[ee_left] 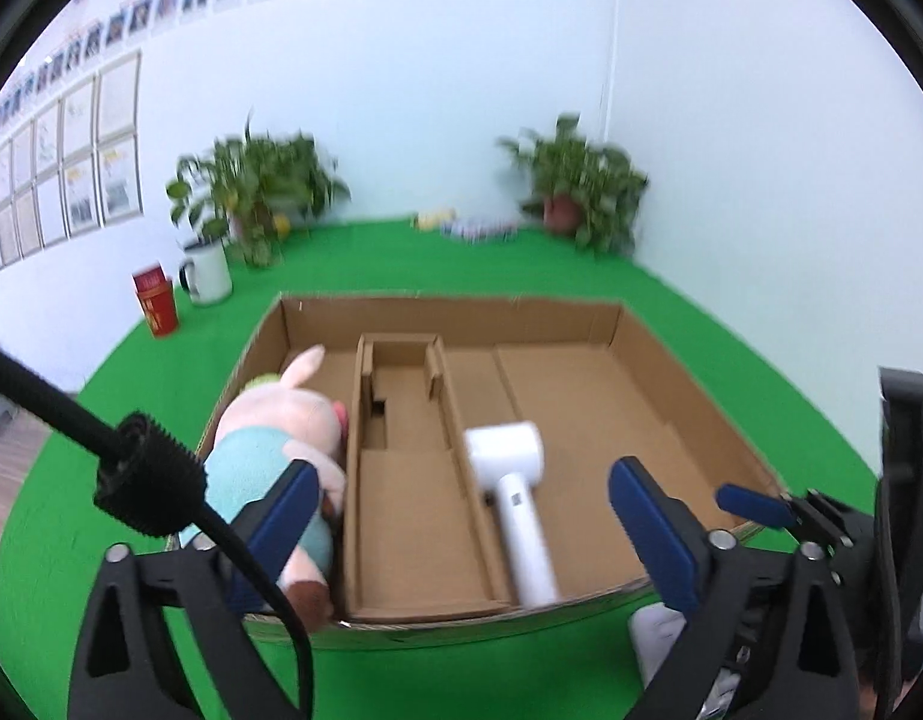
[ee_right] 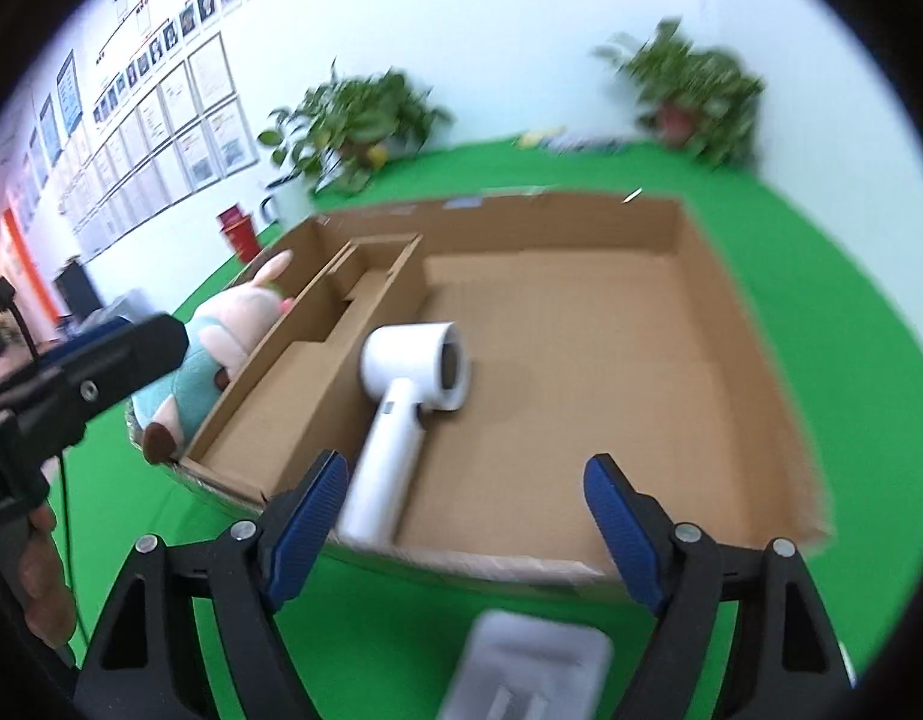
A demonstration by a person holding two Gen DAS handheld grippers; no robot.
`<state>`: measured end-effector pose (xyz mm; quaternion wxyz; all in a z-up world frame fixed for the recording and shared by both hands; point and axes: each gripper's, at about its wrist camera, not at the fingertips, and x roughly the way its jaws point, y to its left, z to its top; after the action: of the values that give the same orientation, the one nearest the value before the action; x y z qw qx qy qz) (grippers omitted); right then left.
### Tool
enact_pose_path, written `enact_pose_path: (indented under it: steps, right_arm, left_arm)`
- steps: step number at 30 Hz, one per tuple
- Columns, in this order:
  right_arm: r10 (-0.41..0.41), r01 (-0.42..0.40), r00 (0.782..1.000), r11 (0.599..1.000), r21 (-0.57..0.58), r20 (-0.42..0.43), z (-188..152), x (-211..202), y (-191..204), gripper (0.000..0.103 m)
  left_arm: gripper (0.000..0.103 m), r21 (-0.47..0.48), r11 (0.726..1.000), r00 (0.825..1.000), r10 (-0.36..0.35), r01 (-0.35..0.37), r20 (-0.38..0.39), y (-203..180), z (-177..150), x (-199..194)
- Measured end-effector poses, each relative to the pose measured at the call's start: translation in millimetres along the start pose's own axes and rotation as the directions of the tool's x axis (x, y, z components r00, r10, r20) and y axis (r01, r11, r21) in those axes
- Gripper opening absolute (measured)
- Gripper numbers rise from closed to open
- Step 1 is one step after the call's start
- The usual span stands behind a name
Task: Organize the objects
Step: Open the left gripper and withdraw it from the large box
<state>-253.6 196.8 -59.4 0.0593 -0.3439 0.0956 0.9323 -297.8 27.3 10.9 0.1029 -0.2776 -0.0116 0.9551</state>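
The left tool stood wide open with nothing between its blue pads, and the right tool was likewise spread apart and empty. A white hair dryer lay flat in the large right-hand compartment of an open cardboard box, its handle pointing toward the near wall and its round head further in, close against the divider. In the left wrist view the dryer sat ahead of the left tool, in line with the gap between the pads but clear of both. In the right wrist view the handle's end lay just beyond the inner pad of the right tool; whether they touched was lost in blur. A plush pig filled the narrow left compartment, partly behind the left tool's near pad. The box rested on a green-covered bench. A white tray-like object, blurred, lay on the green below the right tool.
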Motion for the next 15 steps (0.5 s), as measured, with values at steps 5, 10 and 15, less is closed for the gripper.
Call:
enact_pose_path:
  steps: [5,10,15]
  right_arm:
    - [-0.077,0.077,0.996,0.997,0.001,0.049,-18,-32,-10,0.081]
    - [-0.111,0.111,0.993,0.994,-0.017,0.032,-33,-47,-17,0.081]
    - [-0.093,0.093,0.996,0.995,-0.045,0.018,-49,-57,-14,0.081]
  left_arm:
    - [0.103,-0.071,0.996,0.998,-0.046,0.049,0.045,-14,-9,-22]
    - [0.103,-0.116,0.991,0.997,-0.070,0.072,0.020,-20,-26,-30]
    - [0.102,-0.108,0.992,0.997,-0.074,0.069,-0.038,-24,-45,-35]
